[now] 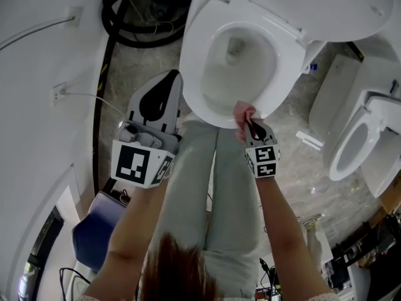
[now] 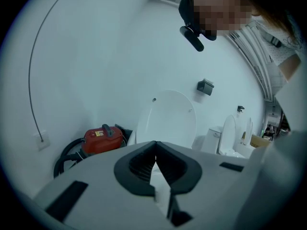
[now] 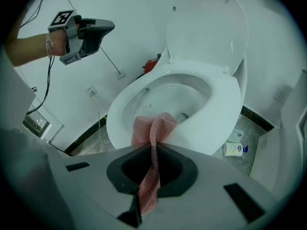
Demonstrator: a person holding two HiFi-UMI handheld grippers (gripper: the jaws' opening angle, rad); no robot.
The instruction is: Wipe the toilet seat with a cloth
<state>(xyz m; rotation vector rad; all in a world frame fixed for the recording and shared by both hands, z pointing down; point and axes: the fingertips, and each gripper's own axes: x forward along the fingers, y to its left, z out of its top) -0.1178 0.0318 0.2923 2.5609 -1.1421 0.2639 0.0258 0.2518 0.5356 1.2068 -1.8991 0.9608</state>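
Observation:
The white toilet seat (image 1: 291, 64) lies down over the bowl, its lid (image 1: 326, 5) raised behind it. A pink cloth (image 3: 152, 128) rests on the front rim of the toilet seat (image 3: 225, 114), pinched between the jaws of my right gripper (image 3: 152, 145). In the head view this right gripper (image 1: 249, 125) touches the seat's near edge with the pink cloth (image 1: 241, 113). My left gripper (image 1: 164, 96) hangs left of the bowl, off the seat, its jaws closed with nothing between them. In its own view the left gripper (image 2: 154, 158) points at the raised lid (image 2: 168, 121).
A red vacuum (image 2: 103, 139) with black hose (image 1: 135, 24) sits behind the toilet at the left wall. A second toilet (image 1: 360, 140) stands at the right. A small bottle (image 3: 234, 149) lies on the floor by the base. The person's legs (image 1: 213, 193) stand before the bowl.

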